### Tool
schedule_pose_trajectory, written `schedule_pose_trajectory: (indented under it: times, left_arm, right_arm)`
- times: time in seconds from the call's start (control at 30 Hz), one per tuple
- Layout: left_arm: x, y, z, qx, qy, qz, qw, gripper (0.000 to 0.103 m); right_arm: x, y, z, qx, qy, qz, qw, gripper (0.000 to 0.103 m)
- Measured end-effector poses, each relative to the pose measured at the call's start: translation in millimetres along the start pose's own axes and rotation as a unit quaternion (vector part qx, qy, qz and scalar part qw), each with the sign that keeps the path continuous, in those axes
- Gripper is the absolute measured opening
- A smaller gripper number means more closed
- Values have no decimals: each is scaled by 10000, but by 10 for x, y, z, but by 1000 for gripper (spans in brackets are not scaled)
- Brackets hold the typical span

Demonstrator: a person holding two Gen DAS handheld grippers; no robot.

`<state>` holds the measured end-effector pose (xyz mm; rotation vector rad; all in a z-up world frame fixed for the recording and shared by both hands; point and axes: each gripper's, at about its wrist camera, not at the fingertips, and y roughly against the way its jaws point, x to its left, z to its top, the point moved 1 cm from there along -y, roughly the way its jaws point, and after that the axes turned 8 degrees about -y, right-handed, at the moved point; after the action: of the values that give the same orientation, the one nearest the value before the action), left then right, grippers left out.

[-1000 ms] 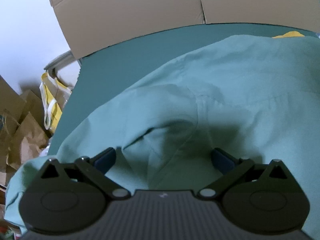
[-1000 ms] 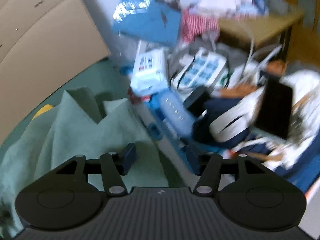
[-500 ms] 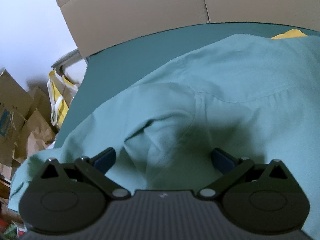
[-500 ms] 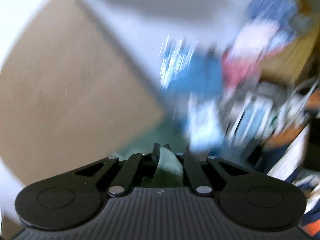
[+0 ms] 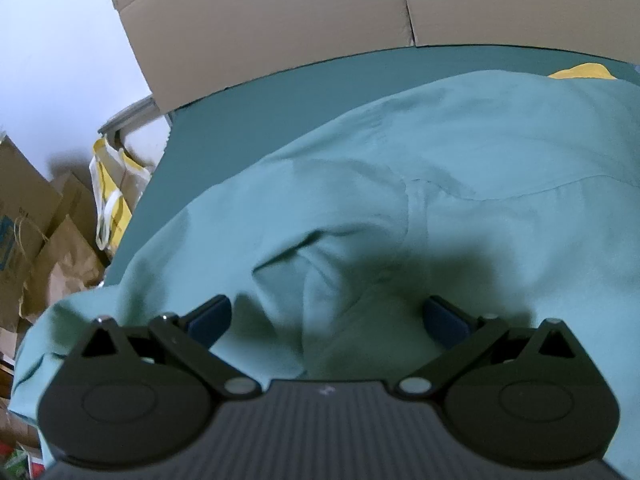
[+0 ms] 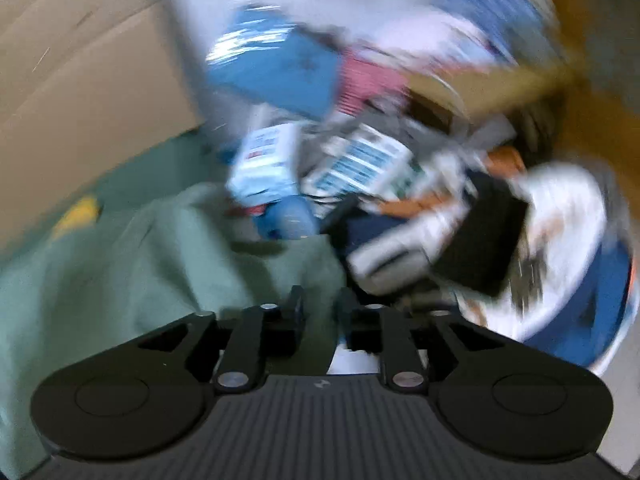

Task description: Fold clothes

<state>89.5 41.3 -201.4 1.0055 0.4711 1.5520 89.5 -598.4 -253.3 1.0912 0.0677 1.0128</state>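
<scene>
Teal tabletop (image 5: 256,112) bears green shirt (image 5: 460,184) beneath spread left claw (image 5: 328,316).

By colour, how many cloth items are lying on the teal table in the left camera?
Green: 1, the shirt
Yellow: 1, a cloth peeking out behind the shirt
Total: 2

Green shirt (image 5: 460,200) under left gripper (image 5: 328,316)
Fingers spread wide just above rumpled fabric; cardboard box (image 5: 320,20) beyond the shirt.
</scene>
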Motion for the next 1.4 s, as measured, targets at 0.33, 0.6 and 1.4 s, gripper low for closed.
schedule_pose_trajectory:
  times: [0.33, 0.6, 1.4]
  left_arm:
    - [-117, 27, 86, 58, -216, 126, 9997, 102]
    - [-326, 133, 165, -90, -183, -96, 9997, 102]
    - [-445, 161, 240, -148, -16, -434, 9989, 102]
  right_arm:
    - [-85, -842, -50, 1171, -1798, 286, 9763, 48]
    - [1260, -317, -276, 180, 1371, 681, 9880, 4]
    - [1643, -22, -274, 652, 1247, 1853, 9726, 83]
